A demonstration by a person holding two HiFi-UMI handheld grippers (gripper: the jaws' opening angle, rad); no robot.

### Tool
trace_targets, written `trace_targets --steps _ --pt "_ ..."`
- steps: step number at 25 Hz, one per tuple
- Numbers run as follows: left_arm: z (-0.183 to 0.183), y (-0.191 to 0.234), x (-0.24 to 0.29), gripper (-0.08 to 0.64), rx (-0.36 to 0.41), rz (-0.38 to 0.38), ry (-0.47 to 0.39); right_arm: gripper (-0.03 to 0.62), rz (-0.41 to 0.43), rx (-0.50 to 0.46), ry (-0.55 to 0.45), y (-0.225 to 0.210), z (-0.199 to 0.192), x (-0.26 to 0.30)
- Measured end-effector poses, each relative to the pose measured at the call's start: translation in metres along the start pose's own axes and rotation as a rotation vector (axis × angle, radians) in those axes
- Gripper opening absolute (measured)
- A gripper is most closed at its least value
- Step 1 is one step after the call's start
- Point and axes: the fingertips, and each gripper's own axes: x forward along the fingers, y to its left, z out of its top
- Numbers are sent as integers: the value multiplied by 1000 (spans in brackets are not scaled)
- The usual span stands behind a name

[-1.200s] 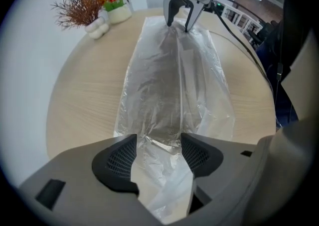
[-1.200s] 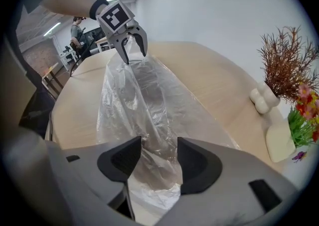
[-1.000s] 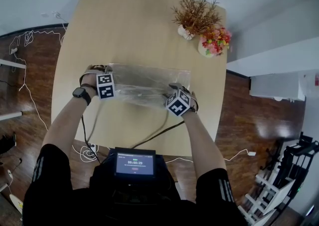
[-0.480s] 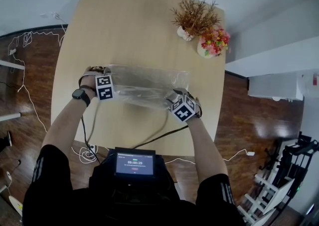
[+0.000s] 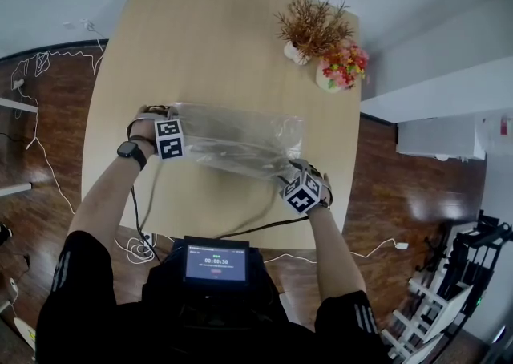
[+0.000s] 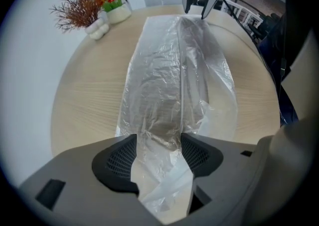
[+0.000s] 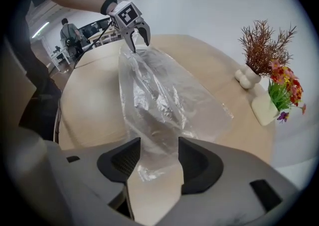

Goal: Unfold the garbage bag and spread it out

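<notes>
The garbage bag (image 5: 232, 142), clear crinkled film, lay as a long flattened strip on the pale wood table (image 5: 200, 42). The left gripper (image 6: 158, 146) sat low at one end, jaws apart around bunched film; the right gripper (image 7: 159, 146) was opening, the other end loose between its jaws

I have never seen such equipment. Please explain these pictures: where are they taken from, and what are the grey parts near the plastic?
A person holds a two-jaw gripper in each hand. One picture comes from a camera on the head, looking down; the other two from cameras on the grippers. On the table are a clear bag, a dry plant and flowers. The left gripper is open, one bag end between its jaws; the right gripper is opening its jaws around the other end.
</notes>
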Motion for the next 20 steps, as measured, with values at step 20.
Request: trace_targets --steps 20 --pt "-65 25 -84 275 -357 102 -134 265 11 20 33 10 -22 6"
